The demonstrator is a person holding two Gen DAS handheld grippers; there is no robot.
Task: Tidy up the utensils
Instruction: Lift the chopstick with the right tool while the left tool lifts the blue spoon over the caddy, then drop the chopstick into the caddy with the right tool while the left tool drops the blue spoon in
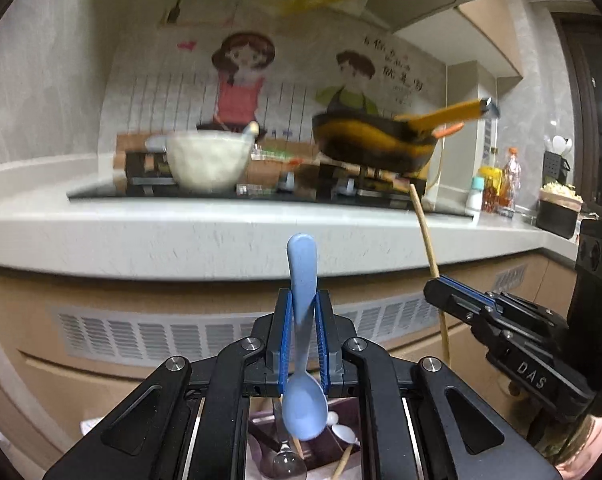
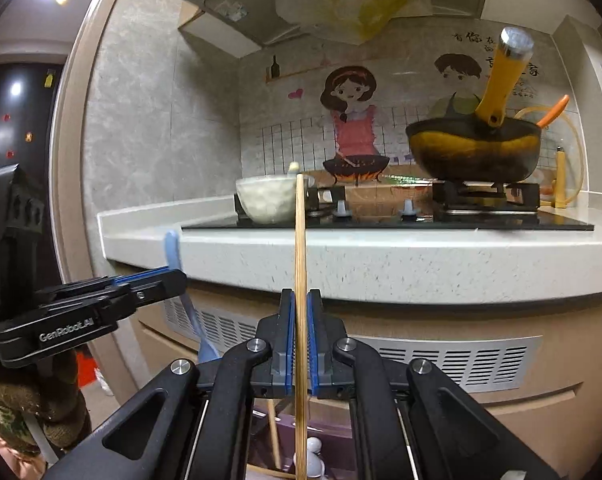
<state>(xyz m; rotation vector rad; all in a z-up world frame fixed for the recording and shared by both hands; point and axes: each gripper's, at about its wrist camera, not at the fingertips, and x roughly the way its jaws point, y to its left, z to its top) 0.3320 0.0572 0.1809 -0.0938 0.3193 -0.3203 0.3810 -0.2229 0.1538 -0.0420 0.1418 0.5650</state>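
My left gripper (image 1: 303, 300) is shut on a blue plastic spoon (image 1: 301, 272), held upright with its handle up and its bowl hanging down below the jaws. My right gripper (image 2: 300, 300) is shut on a bamboo chopstick (image 2: 299, 240), held upright. Each gripper shows in the other's view: the right gripper (image 1: 435, 286) with the chopstick (image 1: 425, 236) at the right, the left gripper (image 2: 177, 276) with the spoon (image 2: 172, 246) at the left. Below both grippers lies a purple tray (image 1: 333, 454) with a metal spoon (image 1: 287, 462), white spoons (image 1: 343, 434) and more chopsticks (image 2: 273, 432).
Ahead is a pale stone counter (image 1: 221, 236) with a black gas hob (image 2: 381, 222). A white bowl (image 1: 207, 166) stands on the left burner, a yellow-handled wok (image 1: 377, 146) on the right. Bottles (image 1: 501, 184) stand at the far right. A vented cabinet front (image 2: 453, 360) is below.
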